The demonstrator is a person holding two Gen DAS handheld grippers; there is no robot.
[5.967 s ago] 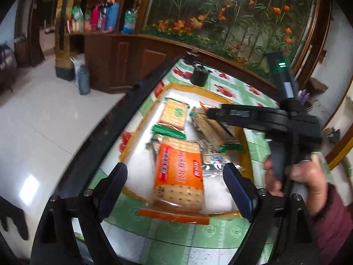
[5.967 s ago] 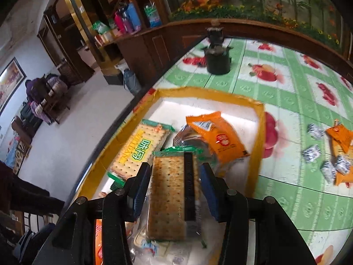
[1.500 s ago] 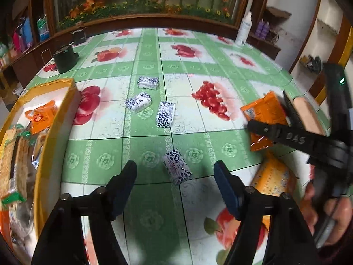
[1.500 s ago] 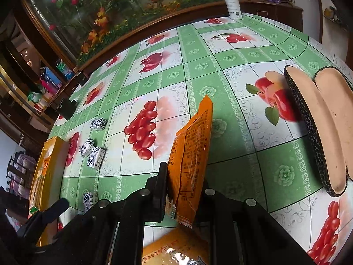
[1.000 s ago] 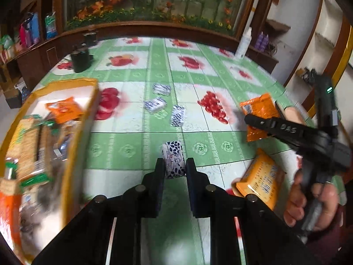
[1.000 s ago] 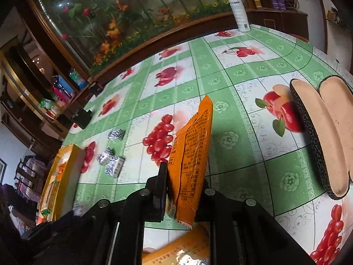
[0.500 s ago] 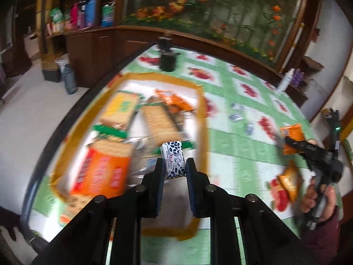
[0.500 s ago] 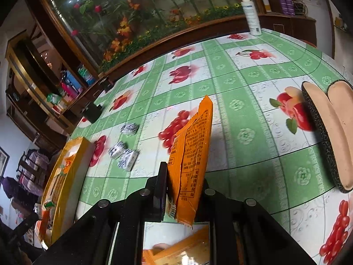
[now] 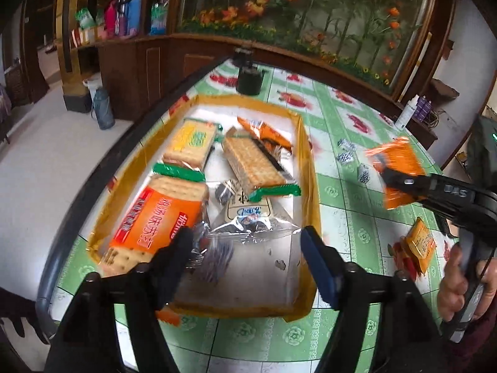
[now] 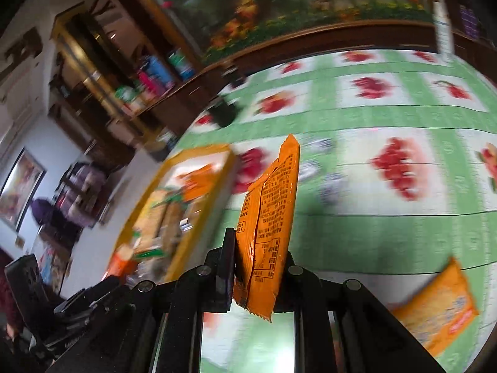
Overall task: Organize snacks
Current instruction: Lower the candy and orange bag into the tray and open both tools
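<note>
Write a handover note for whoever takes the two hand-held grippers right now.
Left hand-held gripper: open, over the near end of the yellow tray; a small black-and-white candy, blurred, sits between its fingers, apparently released.
Right hand-held gripper: shut on an orange snack packet, above the tablecloth, beside the tray.
Done: cracker packs and other snacks lie in the tray.
Left: put the held packet in, then collect three small candies and the other orange packet from the tablecloth.
</note>
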